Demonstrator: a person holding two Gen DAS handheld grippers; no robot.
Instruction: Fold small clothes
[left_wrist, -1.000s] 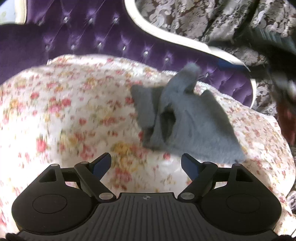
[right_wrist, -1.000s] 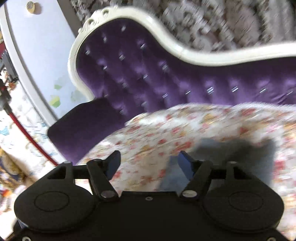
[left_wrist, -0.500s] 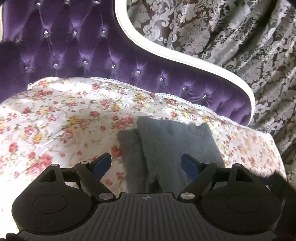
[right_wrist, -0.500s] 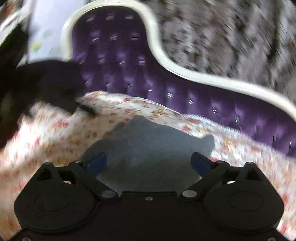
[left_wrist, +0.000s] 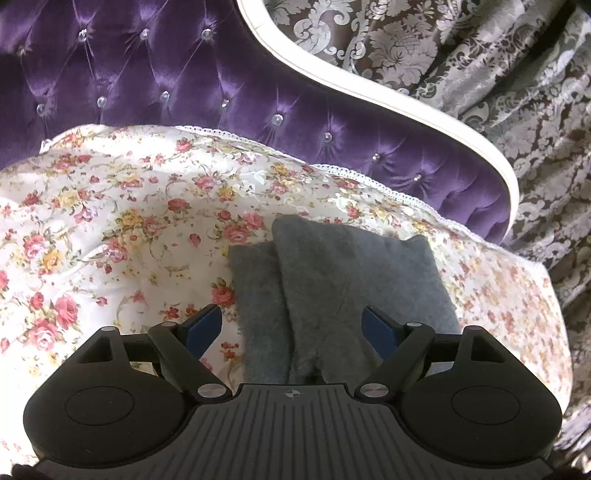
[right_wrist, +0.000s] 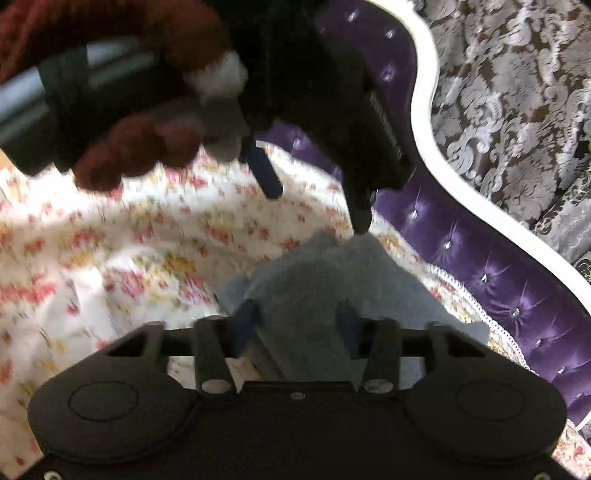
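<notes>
A small grey garment (left_wrist: 351, 266) lies folded in overlapping layers on a floral sheet (left_wrist: 110, 221). In the left wrist view my left gripper (left_wrist: 291, 314) hangs open just above the garment's near end, its blue pads wide apart and touching nothing. From the right wrist view the same garment (right_wrist: 332, 266) runs away from the right gripper (right_wrist: 297, 314). Its jaws are closing with grey cloth between them, and a gap still shows at the pads. The left gripper (right_wrist: 317, 208) appears beyond, open over the garment's far tip.
The sheet covers a purple tufted sofa (left_wrist: 184, 74) with a white curved frame (left_wrist: 406, 110). A patterned grey-brown curtain (left_wrist: 480, 55) hangs behind it. A hand in a dark red glove (right_wrist: 140, 147) holds the left gripper's handle.
The garment was lifted and crumpled a second ago and now lies flat in layers. The right gripper rolled, came down onto it and narrowed its jaws. The left gripper slid nearer, staying open.
</notes>
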